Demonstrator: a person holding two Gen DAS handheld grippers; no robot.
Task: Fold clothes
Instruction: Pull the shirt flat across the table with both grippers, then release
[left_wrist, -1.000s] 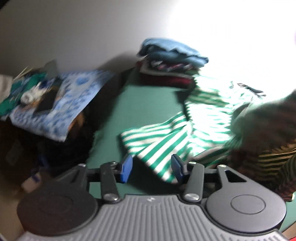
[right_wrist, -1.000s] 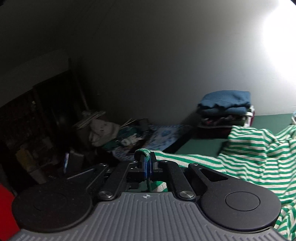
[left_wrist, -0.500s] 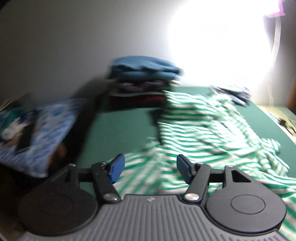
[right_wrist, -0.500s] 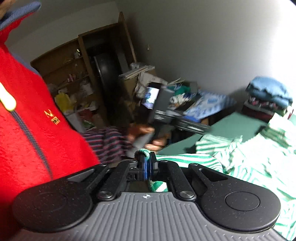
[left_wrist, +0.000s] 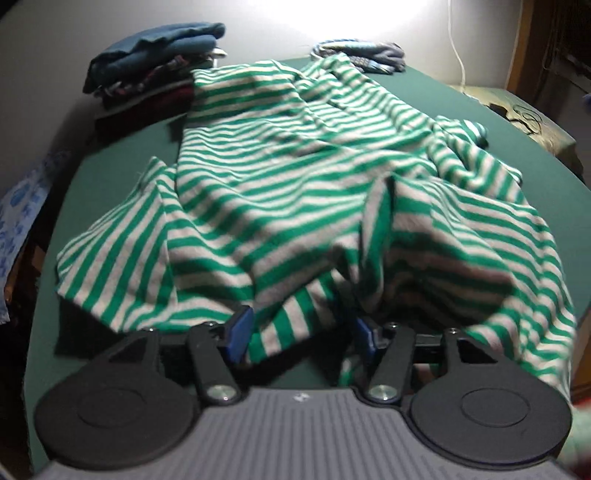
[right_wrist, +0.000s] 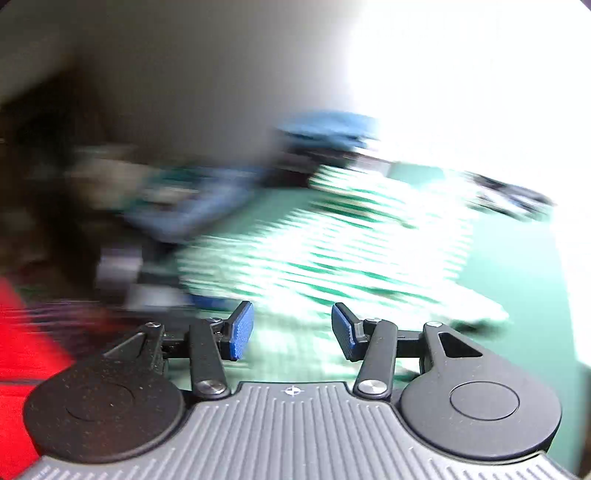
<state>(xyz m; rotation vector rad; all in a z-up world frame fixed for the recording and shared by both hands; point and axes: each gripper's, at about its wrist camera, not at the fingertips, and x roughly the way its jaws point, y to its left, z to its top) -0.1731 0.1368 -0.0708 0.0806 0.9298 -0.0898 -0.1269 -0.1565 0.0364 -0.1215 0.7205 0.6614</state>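
My left gripper (left_wrist: 301, 338) is spread wide, its blue ribbed pads (left_wrist: 240, 334) well apart. A fold of the green-and-white striped shirt (left_wrist: 295, 177) hangs down between them; the cloth drapes over the right pad and lies just beside the left one, but nothing is clamped. My right gripper (right_wrist: 291, 330) is also spread wide and holds nothing. Its view is heavily blurred, with the striped shirt (right_wrist: 332, 251) ahead of the fingers.

The shirt is a soft knit with even horizontal stripes. It lies rumpled across the dark green table (left_wrist: 110, 173), bunched into ridges near my left gripper, one sleeve flat to the left. At the far left corner of the table sits a stack of folded clothes (left_wrist: 155, 62), blue on top, dark red at the bottom. A small patterned heap (left_wrist: 362, 50) lies at the far edge.
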